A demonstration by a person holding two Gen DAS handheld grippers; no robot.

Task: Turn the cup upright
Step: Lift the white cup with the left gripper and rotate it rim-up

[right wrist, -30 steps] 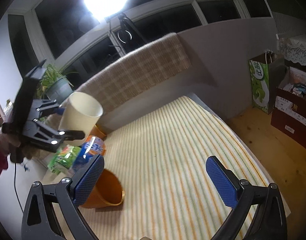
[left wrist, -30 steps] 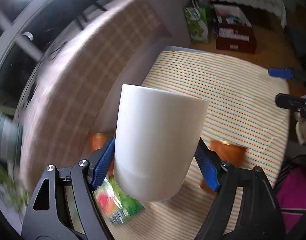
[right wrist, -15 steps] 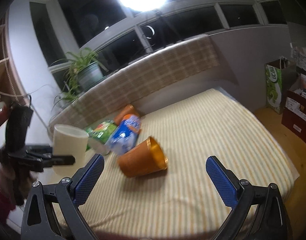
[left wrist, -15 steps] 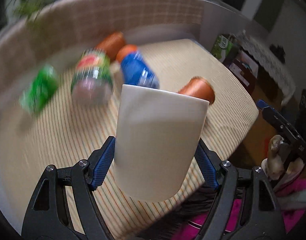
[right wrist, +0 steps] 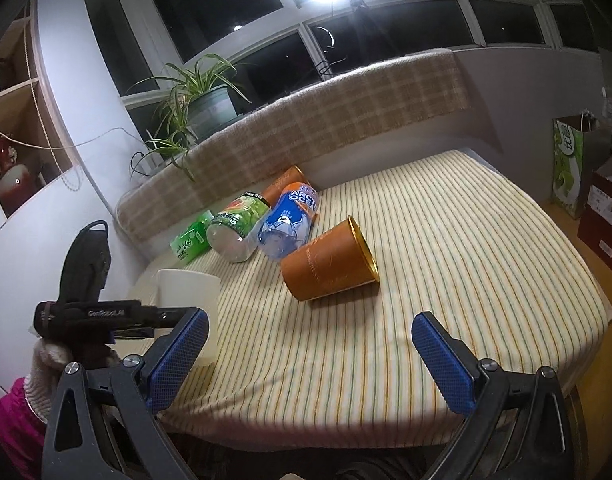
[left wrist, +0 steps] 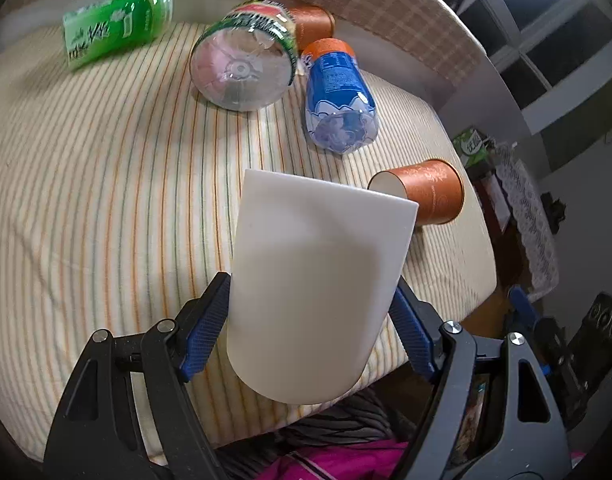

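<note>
My left gripper (left wrist: 306, 332) is shut on a white cup (left wrist: 314, 288), mouth pointing away from the camera. In the right wrist view the white cup (right wrist: 188, 296) stands mouth-up at the near left corner of the striped bed (right wrist: 446, 280), held by the left gripper (right wrist: 162, 314); whether its base touches the bed is hidden. An orange cup (right wrist: 330, 266) lies on its side mid-bed, also in the left wrist view (left wrist: 426, 196). My right gripper (right wrist: 306, 360) is open and empty above the bed's front edge.
A blue-label bottle (right wrist: 288, 222), a clear bottle with green label (right wrist: 238, 228), a green bottle (right wrist: 190, 240) and a second orange cup (right wrist: 284, 184) lie near the plaid backrest (right wrist: 306, 120). A potted plant (right wrist: 202, 100) stands on the sill. Boxes (right wrist: 602, 208) sit right.
My left gripper has swung the white cup round and lowered it to the bed's near left corner, mouth up. The right gripper's view has shifted slightly.
</note>
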